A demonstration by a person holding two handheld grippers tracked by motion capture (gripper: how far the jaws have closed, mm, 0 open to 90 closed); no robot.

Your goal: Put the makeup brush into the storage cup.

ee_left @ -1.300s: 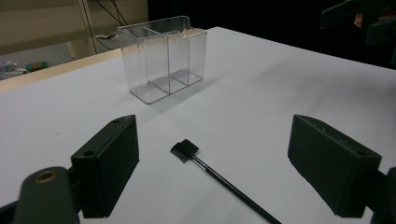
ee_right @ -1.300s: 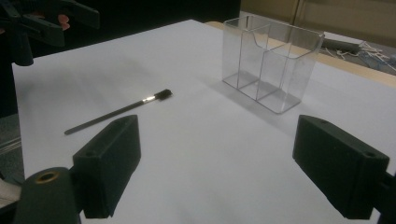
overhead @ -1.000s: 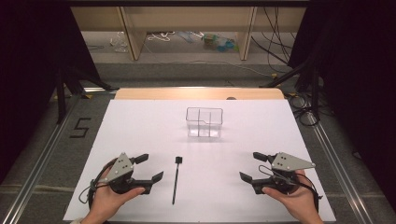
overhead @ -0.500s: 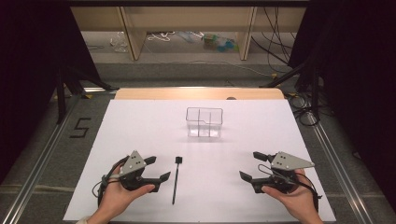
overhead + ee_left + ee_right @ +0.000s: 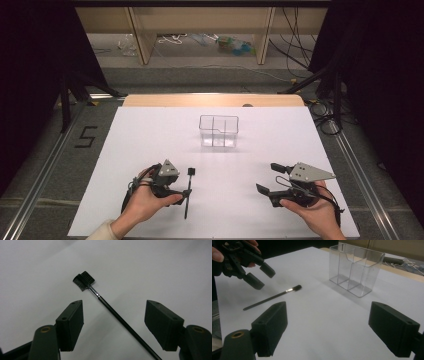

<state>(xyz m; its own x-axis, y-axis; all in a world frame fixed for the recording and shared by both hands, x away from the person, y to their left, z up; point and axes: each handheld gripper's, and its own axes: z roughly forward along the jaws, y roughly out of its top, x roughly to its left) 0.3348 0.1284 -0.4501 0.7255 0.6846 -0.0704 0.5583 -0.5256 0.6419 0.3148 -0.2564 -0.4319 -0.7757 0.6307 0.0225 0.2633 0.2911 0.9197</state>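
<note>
I bring the left gripper over a slim black brush on the white counter.

Taking the clear two-compartment holder as my landmark: the counter spreads out all around it, and the holder stands upright on it. The right gripper sits nearer to me and to the holder's right, jaws wide apart and gripping nothing. The left gripper is nearer to me and to the holder's left, jaws also spread, straddling the brush handle without touching it. The brush lies flat on the counter, comb head pointing toward the holder.
</note>
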